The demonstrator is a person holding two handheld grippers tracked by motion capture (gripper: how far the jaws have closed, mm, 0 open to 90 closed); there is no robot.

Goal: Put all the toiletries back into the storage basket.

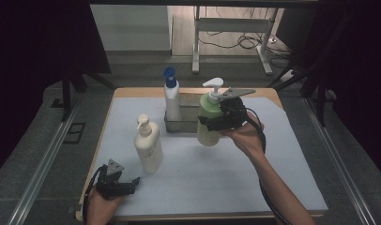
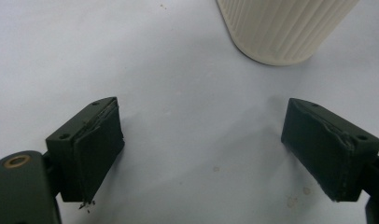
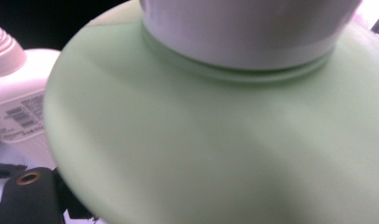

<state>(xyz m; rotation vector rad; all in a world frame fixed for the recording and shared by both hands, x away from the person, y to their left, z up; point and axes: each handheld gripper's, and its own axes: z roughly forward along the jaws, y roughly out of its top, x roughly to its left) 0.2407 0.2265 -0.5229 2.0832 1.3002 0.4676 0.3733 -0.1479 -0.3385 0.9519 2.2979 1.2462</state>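
At the near left corner of the white table mat (image 1: 273,187), well to the left of the grey wire basket (image 1: 188,123) and nearer the person, the left gripper (image 1: 132,183) rests low in the person's left hand (image 1: 100,206). In the left gripper view its jaws stand wide apart with nothing between them, bare mat under them, and its pads (image 2: 96,154) touch nothing; the ribbed base of the cream pump bottle (image 2: 285,28) stands just ahead of them. In the high view that cream pump bottle (image 1: 148,144) stands upright on the mat, left of the basket and in front of it. A white spray bottle with a blue cap (image 1: 171,96) stands upright at the left end of the basket. Just right of the basket, the right gripper (image 1: 216,119) is clamped around the green pump bottle (image 1: 208,123), its jaws spread wide on the bottle's broad body below the shoulder. The bottle is held upright, beside the basket's right end; whether its base touches the mat cannot be told. The right gripper view looks closely at the green pump bottle (image 3: 215,140) and its white collar, with the cream bottle off to the left. The right hand (image 1: 247,136) grips the tool from the right.
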